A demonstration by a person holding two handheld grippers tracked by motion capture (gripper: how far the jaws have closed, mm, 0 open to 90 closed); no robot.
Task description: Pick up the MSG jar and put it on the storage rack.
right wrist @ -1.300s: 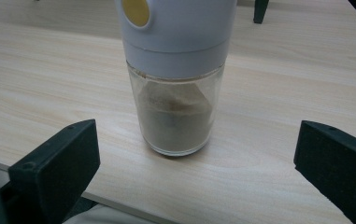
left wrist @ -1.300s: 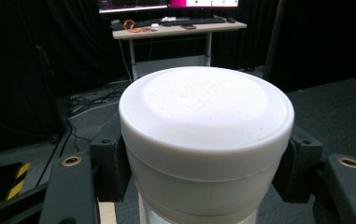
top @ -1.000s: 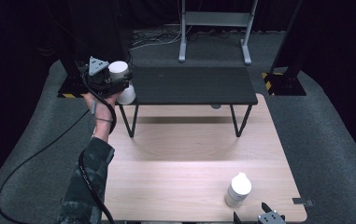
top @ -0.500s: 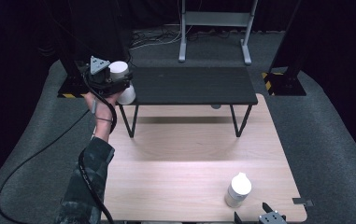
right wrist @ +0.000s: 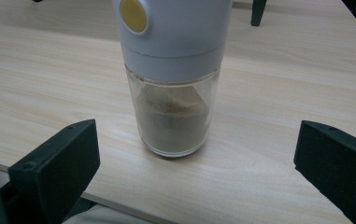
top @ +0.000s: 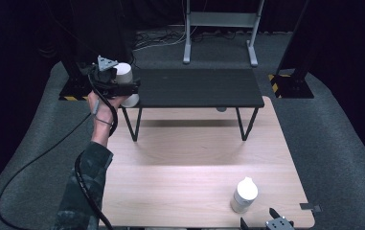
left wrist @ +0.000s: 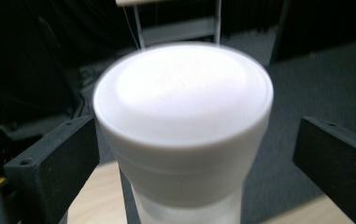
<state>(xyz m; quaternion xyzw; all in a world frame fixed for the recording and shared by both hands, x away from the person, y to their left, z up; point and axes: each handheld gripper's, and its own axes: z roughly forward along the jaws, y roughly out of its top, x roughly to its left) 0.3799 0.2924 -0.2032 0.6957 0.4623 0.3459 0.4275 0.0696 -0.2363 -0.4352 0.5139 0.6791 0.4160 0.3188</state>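
In the high view, the left gripper [top: 122, 85] is held out at the left end of the low black shelf [top: 194, 86] that stands across the far edge of the pale wooden bench [top: 180, 167]. A white-capped jar [top: 123, 74] sits upright at that left end of the shelf, right at the gripper. A second white round thing [top: 131, 100] shows just below the shelf's front left corner; what it is cannot be told. Near the bench's near right corner stands a white-topped glass grinder [top: 244, 194], and the right gripper [top: 276, 221] pokes in at the near edge just beside it.

In the left gripper view, the white-capped jar [left wrist: 183, 126] fills the space between the two black jaws. The jaws have just been opening: they stand wide, a gap showing between the right jaw and the cap, so the jar is between them but not pinched.

In the right gripper view, the glass grinder [right wrist: 173, 79], with a yellow button [right wrist: 133, 15] on its white top and brown powder inside, stands on the bench ahead of the jaws, which are spread wide and clear of it.
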